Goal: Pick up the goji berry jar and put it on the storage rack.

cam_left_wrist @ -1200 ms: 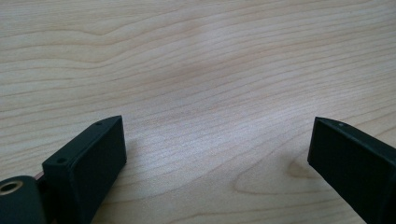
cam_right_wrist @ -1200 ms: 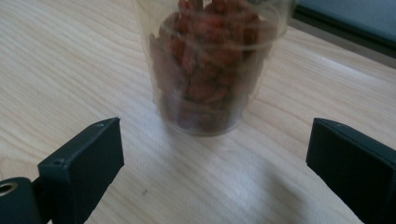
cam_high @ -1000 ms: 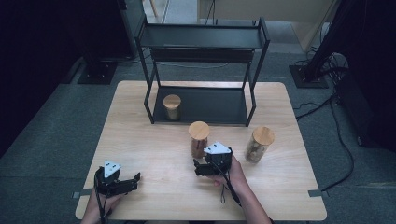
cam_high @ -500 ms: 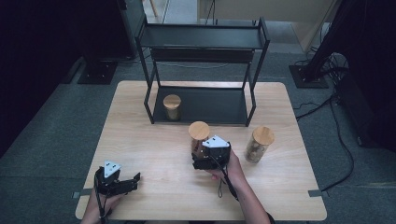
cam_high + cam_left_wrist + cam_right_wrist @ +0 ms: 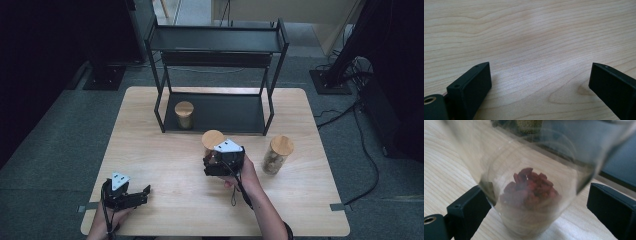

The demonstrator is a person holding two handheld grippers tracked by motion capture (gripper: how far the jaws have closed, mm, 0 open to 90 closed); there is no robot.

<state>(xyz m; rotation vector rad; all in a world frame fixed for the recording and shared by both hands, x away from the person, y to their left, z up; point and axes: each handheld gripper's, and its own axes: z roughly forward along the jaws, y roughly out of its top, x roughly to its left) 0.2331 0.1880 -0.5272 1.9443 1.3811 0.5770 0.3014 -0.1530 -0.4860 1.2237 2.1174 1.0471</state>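
On the wooden table [image 5: 165, 150], before the black shelf rack [image 5: 217, 75], the right gripper [image 5: 212, 165] has been closing its jaws around the cork-lidded glass jar [image 5: 212, 141] of red berries [image 5: 530, 186], the right jaw not yet touching. The left gripper [image 5: 142, 192] rests open.

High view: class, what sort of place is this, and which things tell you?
Probably a lab or recording studio, not a kitchen: a lone wooden table on grey carpet, loose cables and stand bases around it, and a person working handheld grippers.
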